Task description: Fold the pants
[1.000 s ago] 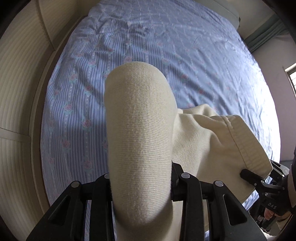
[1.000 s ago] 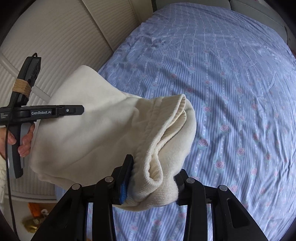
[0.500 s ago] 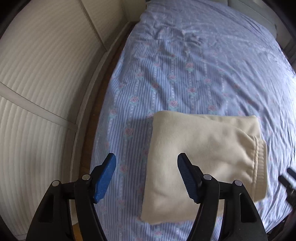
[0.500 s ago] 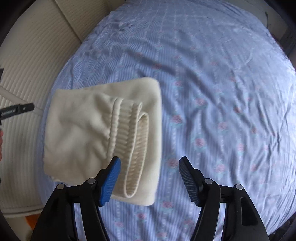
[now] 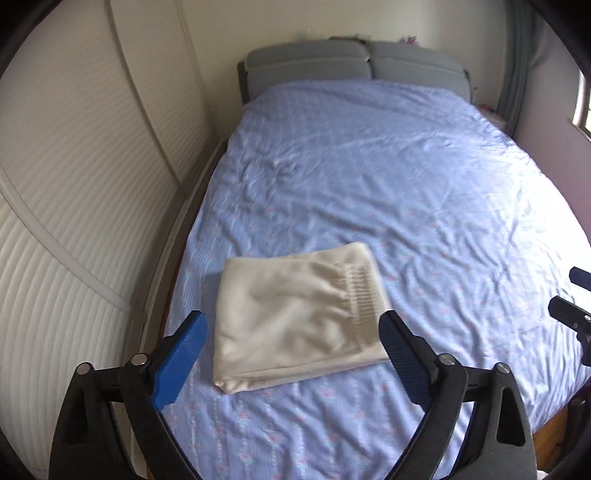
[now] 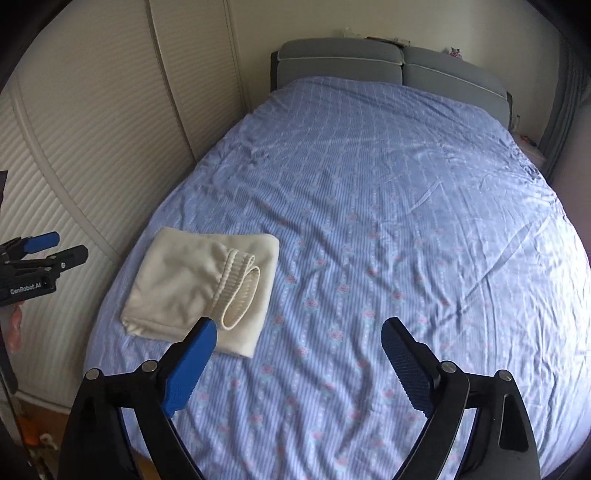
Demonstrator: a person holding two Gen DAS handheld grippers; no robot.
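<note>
Where lettering shows, left tongs (image 6: 55,247) read "GenRobot.AI".

Bed: a wide bed (image 6: 406,221) under a blue striped sheet with small pink roses, creased all over.
Headboard: grey padded headboard (image 6: 369,66) in two cushioned sections at the far end.
Left wall: cream wardrobe doors (image 5: 74,166) with fine horizontal ribbing — close beside the bed.
Far wall: plain cream wall (image 5: 443,26).
Right side: grey-green curtain (image 5: 517,74) in the corner, a window (image 5: 583,118) at the frame edge — daylight brightens the sheet there.
Floor: a strip of wood floor (image 6: 147,469).
</note>
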